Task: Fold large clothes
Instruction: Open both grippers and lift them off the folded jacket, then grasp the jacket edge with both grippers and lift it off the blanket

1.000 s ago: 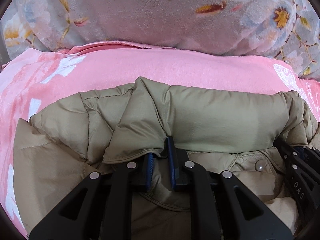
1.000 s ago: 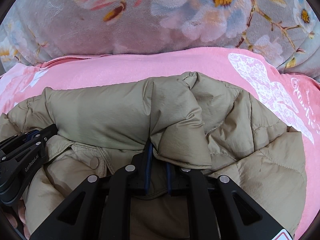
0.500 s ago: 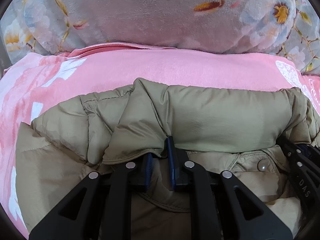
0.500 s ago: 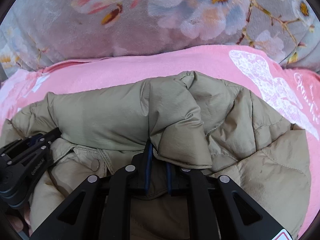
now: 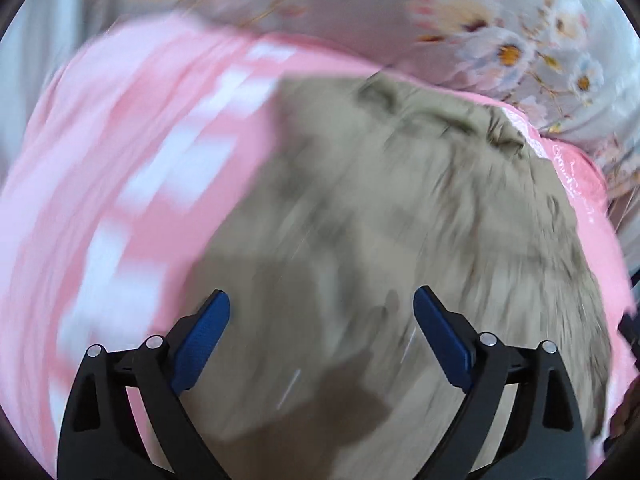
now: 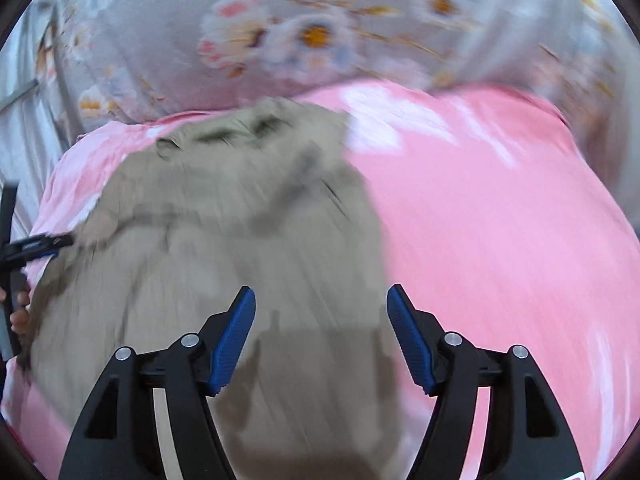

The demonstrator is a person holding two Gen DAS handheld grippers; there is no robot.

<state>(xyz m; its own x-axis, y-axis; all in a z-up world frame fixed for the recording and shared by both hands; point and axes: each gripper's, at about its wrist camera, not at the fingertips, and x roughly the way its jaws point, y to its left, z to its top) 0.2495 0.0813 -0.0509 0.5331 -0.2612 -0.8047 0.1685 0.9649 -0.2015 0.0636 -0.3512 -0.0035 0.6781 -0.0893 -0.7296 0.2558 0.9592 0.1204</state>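
Observation:
A khaki padded jacket (image 5: 380,220) lies bunched on a pink blanket (image 5: 120,160), smeared by motion blur in both views. My left gripper (image 5: 320,294) hovers over the jacket's near left part. Its jaws are opening wide, and the blue pads (image 5: 204,336) grip nothing. In the right wrist view the jacket (image 6: 220,240) fills the left half. My right gripper (image 6: 321,291) hangs over its near right edge, jaws also opening, with no cloth pinched between the pads (image 6: 412,340). The left gripper (image 6: 36,246) shows at the far left of that view, beside the jacket.
A grey quilt with a flower print (image 5: 360,8) rises behind the pink blanket (image 6: 500,220) and spans the back (image 6: 280,20). Bare pink blanket lies left of the jacket in the left view and right of it in the right view. A hand (image 6: 18,320) shows at the left rim.
Both grippers were shut on the jacket's folded edge near the quilt. Both have since let go, spread their jaws and pulled back fast, so the jacket now looks smaller and farther away.

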